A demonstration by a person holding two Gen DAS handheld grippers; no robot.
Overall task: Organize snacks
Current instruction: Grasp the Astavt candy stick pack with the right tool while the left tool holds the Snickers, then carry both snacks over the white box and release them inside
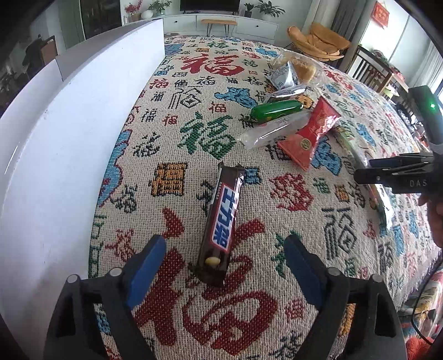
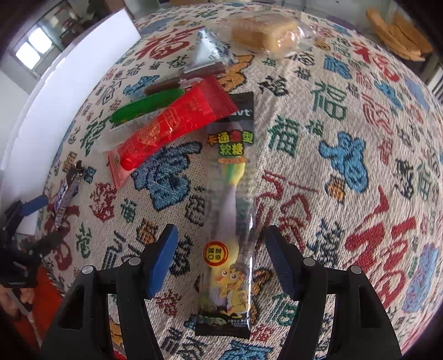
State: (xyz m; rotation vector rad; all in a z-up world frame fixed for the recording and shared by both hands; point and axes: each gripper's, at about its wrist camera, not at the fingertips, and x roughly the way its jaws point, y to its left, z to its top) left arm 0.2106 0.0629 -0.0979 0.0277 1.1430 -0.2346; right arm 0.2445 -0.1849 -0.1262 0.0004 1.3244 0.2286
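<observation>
Left view: our left gripper (image 1: 224, 265) stood spread around the chocolate bar (image 1: 221, 221) on the cloth (image 1: 177, 133); we should pinch it mid-length. Right view: our right gripper (image 2: 221, 257) stood spread astride the gummy pack (image 2: 232, 221); centre first.

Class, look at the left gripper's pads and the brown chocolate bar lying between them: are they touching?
Apart. The left wrist view shows patterned cloth on both sides between the chocolate bar and the left gripper pads.

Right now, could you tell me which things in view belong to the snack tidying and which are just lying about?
Belongs to the job:
chocolate bar
gummy candy pack
red packet
green packet
wrapped bread
white box

Just lying about:
patterned cloth
tan chair
television
</observation>
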